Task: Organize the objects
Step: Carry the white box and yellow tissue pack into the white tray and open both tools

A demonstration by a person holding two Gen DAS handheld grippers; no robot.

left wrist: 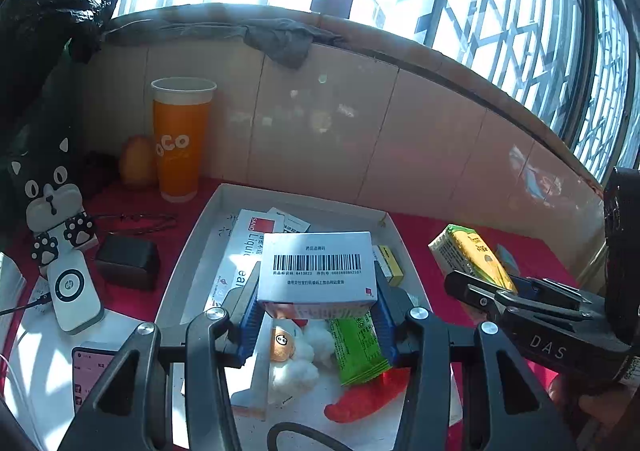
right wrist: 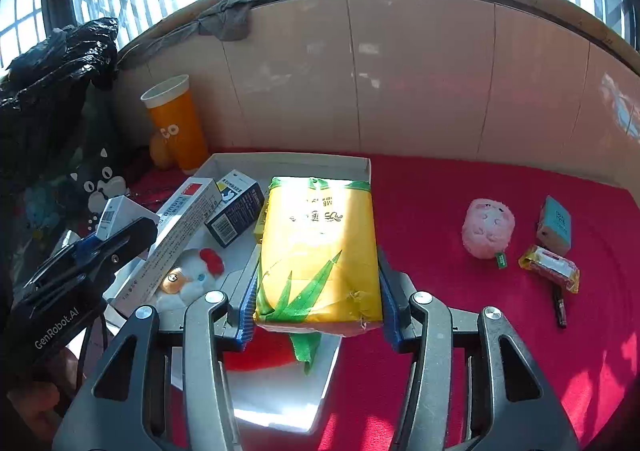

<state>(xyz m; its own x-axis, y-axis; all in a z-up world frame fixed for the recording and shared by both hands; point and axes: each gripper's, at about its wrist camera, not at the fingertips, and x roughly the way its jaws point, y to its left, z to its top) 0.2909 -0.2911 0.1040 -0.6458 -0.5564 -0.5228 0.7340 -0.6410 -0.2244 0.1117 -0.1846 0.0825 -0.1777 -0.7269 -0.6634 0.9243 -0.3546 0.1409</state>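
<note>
So, a white box (left wrist: pixel 316 271) with a barcode on top is pinched between the blue pads (left wrist: pixel 250 325) of the left gripper (left wrist: pixel 316 315), held up over the white tray (left wrist: pixel 188 251). Same deal on the other side: a yellow pack (right wrist: pixel 318 251) with green leaf print is clamped in the right gripper (right wrist: pixel 318 315), hanging over the tray's right edge (right wrist: pixel 366 167). Both sets of jaws are part closed, pressed right onto their loads.

Down in the tray, a few things are already piled up: a long white carton (right wrist: pixel 176 235) with a red square, a dark blue box (right wrist: pixel 236 211), a small plush (left wrist: pixel 294 359) in white and orange, a green wrapper (left wrist: pixel 360 347), something red (left wrist: pixel 368 395) under it, and a little yellow box (left wrist: pixel 390 261) against the right wall.

Out on the red cloth (right wrist: pixel 460 351), well apart from the tray, a pink plush (right wrist: pixel 488 229), a teal box (right wrist: pixel 554 225), a yellow-and-red packet (right wrist: pixel 550 267) and a thin dark stick (right wrist: pixel 560 307) are left lying.

Behind the tray's left corner an orange cup (left wrist: pixel 180 139) is stood upright by the tiled wall (left wrist: pixel 360 139), with a yellowish lump (left wrist: pixel 136 161) just beside it. A black cat figure (left wrist: pixel 52 199), a black block (left wrist: pixel 128 261), a white puck-marked device (left wrist: pixel 74 293) and a phone (left wrist: pixel 90 371) are seen on the left.
</note>
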